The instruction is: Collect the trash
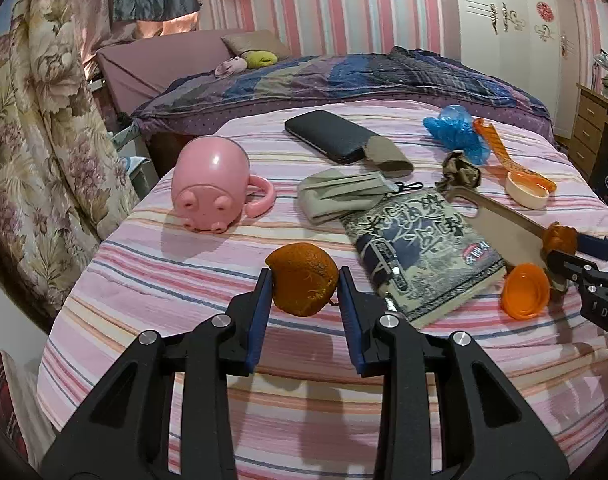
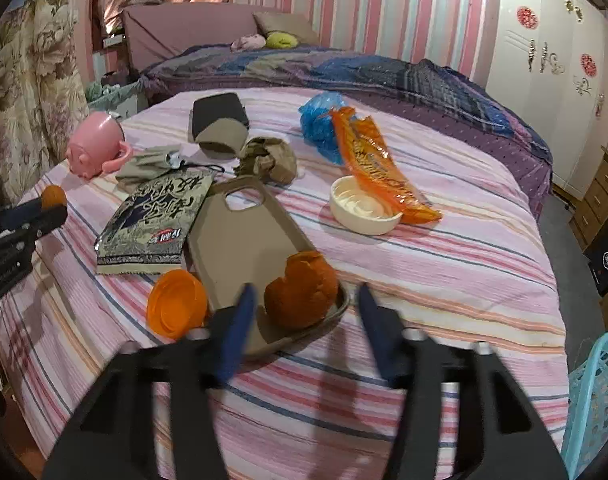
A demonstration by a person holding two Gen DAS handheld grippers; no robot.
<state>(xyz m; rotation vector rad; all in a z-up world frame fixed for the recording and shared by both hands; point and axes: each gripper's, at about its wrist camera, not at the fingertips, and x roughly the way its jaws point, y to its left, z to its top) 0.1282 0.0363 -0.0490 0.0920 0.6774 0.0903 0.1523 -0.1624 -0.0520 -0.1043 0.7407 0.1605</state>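
A piece of orange peel (image 1: pixel 304 292) sits between the blue pads of my left gripper (image 1: pixel 304 272), which is shut on it just above the striped bedspread. A second piece of orange peel (image 2: pixel 300 292) lies on the near end of a beige phone case (image 2: pixel 248 240). My right gripper (image 2: pixel 304 288) straddles this peel with its blurred fingers apart; a gap shows on the right side. Other trash lies beyond: an orange wrapper (image 2: pixel 379 172), a blue plastic bag (image 2: pixel 317 120), crumpled brown paper (image 2: pixel 270 158) and a grey face mask (image 1: pixel 343 192).
An orange cap (image 2: pixel 176 304), a printed packet (image 2: pixel 156 220), a white lid (image 2: pixel 361 208), a pink pig mug (image 1: pixel 208 188) and a black pouch (image 1: pixel 327 136) lie on the bed (image 2: pixel 443 280). A light-blue basket (image 2: pixel 595 400) stands at the bed's lower right.
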